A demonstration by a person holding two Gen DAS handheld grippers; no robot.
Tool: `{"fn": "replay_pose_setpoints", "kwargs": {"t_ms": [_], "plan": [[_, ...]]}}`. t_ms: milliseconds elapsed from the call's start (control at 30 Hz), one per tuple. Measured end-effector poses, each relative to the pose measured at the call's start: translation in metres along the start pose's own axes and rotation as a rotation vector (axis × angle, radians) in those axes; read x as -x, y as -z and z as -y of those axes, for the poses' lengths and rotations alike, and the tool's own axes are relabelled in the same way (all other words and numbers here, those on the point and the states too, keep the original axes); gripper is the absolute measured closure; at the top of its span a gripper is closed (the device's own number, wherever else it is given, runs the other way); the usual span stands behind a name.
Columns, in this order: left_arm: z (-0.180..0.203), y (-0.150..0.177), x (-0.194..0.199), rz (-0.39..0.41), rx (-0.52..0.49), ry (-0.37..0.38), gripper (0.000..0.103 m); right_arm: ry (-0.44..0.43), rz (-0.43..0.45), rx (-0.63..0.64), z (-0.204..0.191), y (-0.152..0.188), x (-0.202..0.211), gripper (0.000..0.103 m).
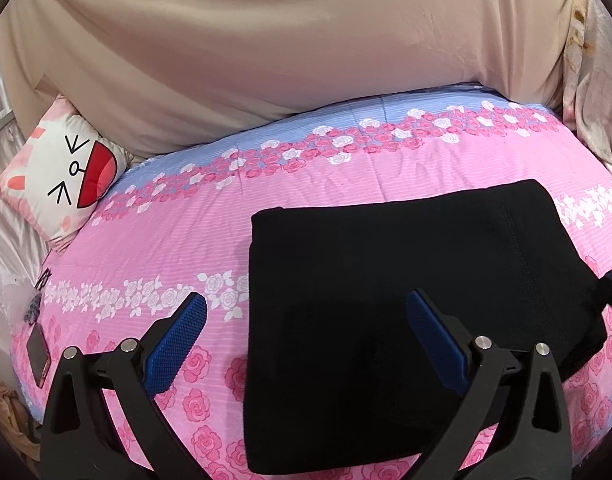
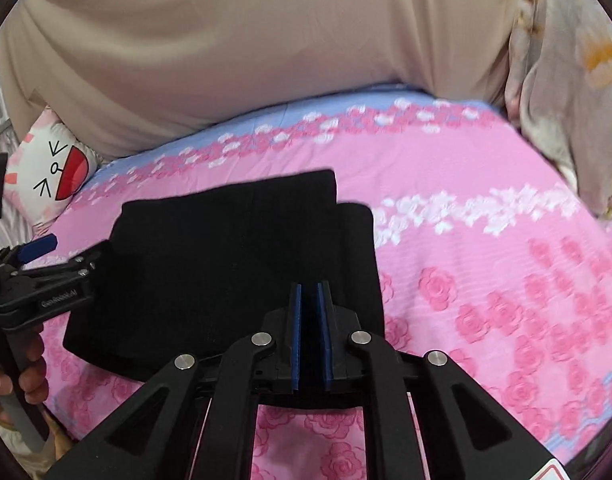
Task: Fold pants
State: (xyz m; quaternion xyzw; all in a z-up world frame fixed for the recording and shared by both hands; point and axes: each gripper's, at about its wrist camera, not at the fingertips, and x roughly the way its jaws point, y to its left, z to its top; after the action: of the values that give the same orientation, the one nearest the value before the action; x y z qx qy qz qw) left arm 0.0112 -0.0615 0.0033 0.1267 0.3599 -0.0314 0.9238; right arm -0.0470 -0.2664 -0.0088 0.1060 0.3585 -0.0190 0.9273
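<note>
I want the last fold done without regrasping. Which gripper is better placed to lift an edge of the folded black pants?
Right, probably. The right gripper is shut at the near edge of the black pants, seemingly pinching fabric. The left gripper stands open, holding nothing.

One pair of pants, two grippers, one bed.

One pair of black pants (image 1: 405, 320), folded into a single flat stack, lies on one pink flowered bedspread (image 1: 166, 240). Two grippers are in view: the left gripper (image 1: 306, 316) and the right gripper (image 2: 309, 300), each with two fingers bearing blue pads. One cat-face pillow (image 1: 62, 172) sits at the far left edge of the bed. One beige sheet (image 1: 266, 48) hangs behind the bed. One dark phone-like slab (image 1: 38, 356) lies near the bed's left edge. One hand (image 2: 22, 376) shows in the right wrist view.
</note>
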Motion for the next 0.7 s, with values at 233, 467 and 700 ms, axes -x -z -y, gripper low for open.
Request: {"fn": "replay_pose_setpoints", "kwargs": {"t_ms": [233,467,700], "plan": [[-0.019,0.015,0.009,-0.012,0.030,0.024,0.005,0.090,0.010,0.023,0.000,0.000,0.011,0.085],[-0.043,0.043,0.009,-0.054,0.051,0.069,0.005,0.035,-0.064,-0.030,0.011,0.018,0.008,0.066],[-0.049,0.079,0.010,-0.114,0.052,0.176,0.005,0.095,-0.096,0.034,0.000,0.035,0.005,0.041]]}}
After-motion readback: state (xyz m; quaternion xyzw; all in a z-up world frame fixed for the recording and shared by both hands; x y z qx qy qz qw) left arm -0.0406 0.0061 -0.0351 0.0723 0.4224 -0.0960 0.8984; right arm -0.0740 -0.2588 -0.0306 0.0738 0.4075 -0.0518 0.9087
